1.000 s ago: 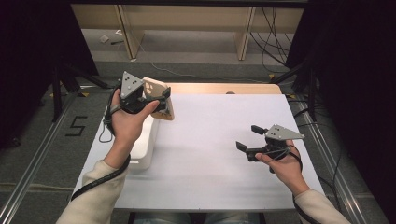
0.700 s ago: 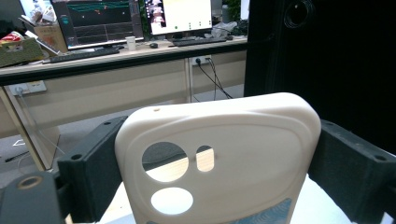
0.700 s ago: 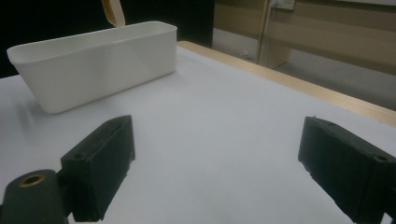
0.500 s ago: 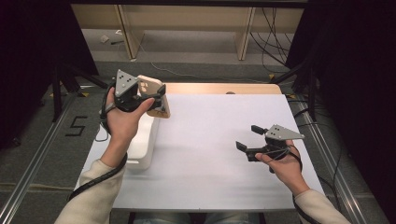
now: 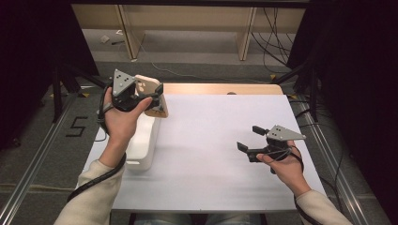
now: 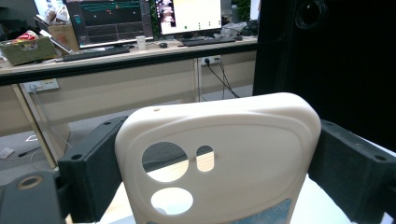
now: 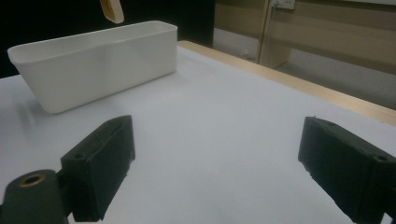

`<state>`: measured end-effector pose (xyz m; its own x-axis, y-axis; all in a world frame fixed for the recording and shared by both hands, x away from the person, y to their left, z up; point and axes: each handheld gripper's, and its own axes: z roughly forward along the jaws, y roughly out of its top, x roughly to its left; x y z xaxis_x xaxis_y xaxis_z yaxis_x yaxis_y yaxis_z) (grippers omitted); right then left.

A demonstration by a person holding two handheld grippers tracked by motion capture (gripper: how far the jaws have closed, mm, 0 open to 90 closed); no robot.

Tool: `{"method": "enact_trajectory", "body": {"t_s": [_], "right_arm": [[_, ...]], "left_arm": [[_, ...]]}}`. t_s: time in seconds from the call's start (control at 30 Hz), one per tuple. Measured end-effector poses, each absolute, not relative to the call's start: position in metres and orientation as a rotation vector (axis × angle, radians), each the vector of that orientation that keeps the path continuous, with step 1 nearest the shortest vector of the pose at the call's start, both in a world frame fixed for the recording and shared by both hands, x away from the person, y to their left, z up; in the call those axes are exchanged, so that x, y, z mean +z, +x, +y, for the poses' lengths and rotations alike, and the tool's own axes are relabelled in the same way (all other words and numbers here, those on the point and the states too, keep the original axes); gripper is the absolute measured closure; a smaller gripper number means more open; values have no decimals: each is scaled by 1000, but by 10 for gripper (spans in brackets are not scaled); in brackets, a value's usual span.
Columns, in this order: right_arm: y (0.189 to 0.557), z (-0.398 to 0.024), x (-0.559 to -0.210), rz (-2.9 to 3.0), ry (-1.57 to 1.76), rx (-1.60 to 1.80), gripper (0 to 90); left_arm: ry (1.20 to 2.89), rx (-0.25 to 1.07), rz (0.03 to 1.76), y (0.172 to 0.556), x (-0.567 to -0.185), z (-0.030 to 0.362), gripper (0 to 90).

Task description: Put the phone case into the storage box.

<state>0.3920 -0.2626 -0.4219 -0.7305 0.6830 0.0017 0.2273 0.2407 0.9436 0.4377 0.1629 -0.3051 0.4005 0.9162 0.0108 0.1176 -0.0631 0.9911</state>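
Phone case [image 6: 219,158] sits clamped upright in the left tool [image 5: 141,96], lifted just above the far end of the white bin [image 5: 141,140]. The bin lies straight below, long side pointing toward the person. The right tool [image 5: 256,140] rests wide and empty over the worktop [image 5: 211,178], well apart.

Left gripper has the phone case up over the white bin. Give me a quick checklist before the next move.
1. Grip on the phone case: ok. The left gripper has both jaws pressed against its sides.
2. Case over the white bin: cannot tell. In the high view it hangs near the bin's far end, slightly past its right wall.
3. Bin upright with its mouth open: ok.
4. Inside of the bin free: cannot tell; the inside is hidden.
5. Right gripper out of the way: ok. It is open, holds nothing, and sits over bare table well apart from the bin.
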Motion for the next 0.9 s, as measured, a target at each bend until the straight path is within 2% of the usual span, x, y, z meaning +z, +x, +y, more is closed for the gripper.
{"method": "enact_trajectory", "body": {"t_s": [0.9], "right_arm": [[392, -262, -422, 2108, 834, 1497, 119]], "left_arm": [[1493, 896, 1002, 442, -307, 175, 104]]}}
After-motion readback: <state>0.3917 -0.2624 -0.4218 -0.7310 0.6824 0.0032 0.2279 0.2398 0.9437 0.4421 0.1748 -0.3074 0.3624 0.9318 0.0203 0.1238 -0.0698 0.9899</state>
